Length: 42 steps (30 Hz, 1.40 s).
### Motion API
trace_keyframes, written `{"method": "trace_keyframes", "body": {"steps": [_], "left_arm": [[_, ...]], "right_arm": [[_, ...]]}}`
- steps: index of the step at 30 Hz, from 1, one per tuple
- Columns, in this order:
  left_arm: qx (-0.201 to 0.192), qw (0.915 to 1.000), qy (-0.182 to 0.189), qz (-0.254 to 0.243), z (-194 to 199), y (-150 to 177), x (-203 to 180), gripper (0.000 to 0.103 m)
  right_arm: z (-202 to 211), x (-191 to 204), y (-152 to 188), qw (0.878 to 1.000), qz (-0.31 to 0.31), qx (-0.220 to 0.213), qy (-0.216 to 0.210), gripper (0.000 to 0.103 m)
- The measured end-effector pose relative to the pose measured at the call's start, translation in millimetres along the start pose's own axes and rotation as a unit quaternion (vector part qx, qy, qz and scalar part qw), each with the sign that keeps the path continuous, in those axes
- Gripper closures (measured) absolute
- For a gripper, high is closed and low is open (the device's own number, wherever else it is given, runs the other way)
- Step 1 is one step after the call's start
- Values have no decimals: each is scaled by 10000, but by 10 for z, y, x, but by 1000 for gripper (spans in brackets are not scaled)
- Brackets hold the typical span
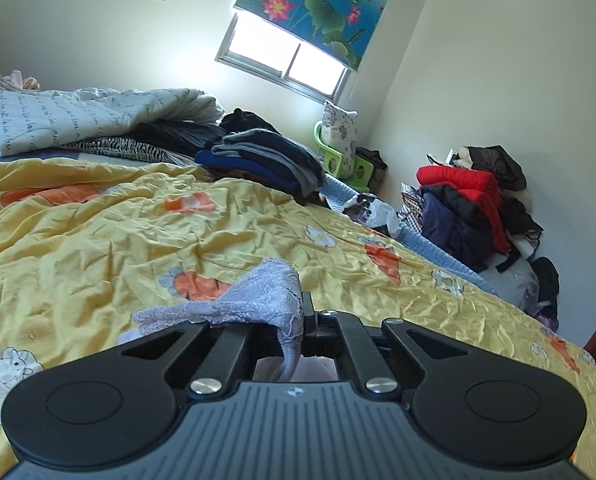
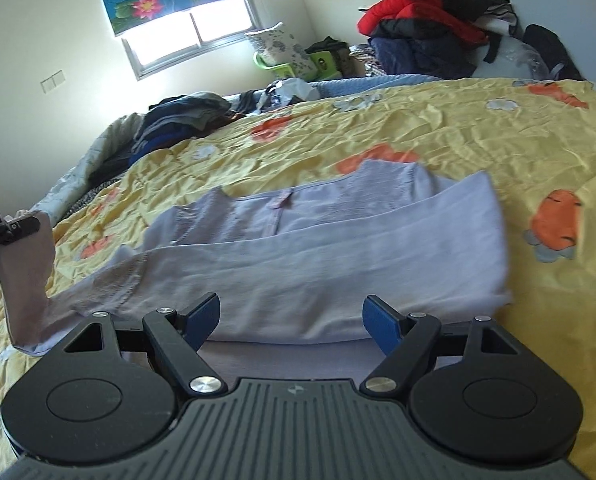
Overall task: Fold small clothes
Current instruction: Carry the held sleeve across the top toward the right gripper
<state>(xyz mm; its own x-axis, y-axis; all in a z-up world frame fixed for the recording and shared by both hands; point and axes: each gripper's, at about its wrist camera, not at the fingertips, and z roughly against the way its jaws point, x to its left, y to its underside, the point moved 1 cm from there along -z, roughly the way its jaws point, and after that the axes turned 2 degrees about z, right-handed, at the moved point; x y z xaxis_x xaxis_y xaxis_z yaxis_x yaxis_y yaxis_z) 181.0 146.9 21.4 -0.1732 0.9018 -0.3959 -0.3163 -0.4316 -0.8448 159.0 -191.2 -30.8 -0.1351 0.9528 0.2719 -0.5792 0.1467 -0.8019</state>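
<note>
1. The left tongs (image 1: 298, 320) were clenched on a lacy end of the lilac garment (image 2: 318, 248), which draped over their tips; holding it raised off the bed probably kept that part free to be carried across for a fold.
2. The right tongs (image 2: 292, 322) stood released, blue pads (image 2: 380, 326) spread wide, with the garment's near hem lying just ahead between them, apparently lined up to pinch that edge.
3. Beyond the right tongs, the garment lay partly folded on the yellow quilt (image 2: 478, 140), one layer over another; the left tongs lifted its left end.
4. Farther off, a stack of folded dark clothes (image 1: 262, 160) sat on the bed, likely finished pieces set aside.
5. Farthest, a grey quilt (image 1: 78, 120) bore script-like print, too small to read; the tongs' bodies showed only a small emblem.
</note>
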Motion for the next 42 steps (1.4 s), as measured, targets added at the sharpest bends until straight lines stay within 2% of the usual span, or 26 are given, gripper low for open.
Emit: {"method": "trace_keyframes", "body": {"steps": [7,12,19,28,42], "left_arm": [[154,9995,153,-248,-84,29,-222,100],[282,9975,357,-543,-187,85,-514,100],[597,9935,670,-704,-359,266,-928,100],[914,9848,978,-1105,-506,520,-1473,100],[1168,9704,1381,-1602,-579,773,-2173,100]], "right_arm": [[67,-204,30,9998,-107,-28,148,22],[113,-266,62,9998,-121,-46,181,22],[212,-346,88,9996,-105,-83,256,22],[292,-454,135,9990,77,-58,438,21],[389,-626,262,9988,-75,-24,491,21]]}}
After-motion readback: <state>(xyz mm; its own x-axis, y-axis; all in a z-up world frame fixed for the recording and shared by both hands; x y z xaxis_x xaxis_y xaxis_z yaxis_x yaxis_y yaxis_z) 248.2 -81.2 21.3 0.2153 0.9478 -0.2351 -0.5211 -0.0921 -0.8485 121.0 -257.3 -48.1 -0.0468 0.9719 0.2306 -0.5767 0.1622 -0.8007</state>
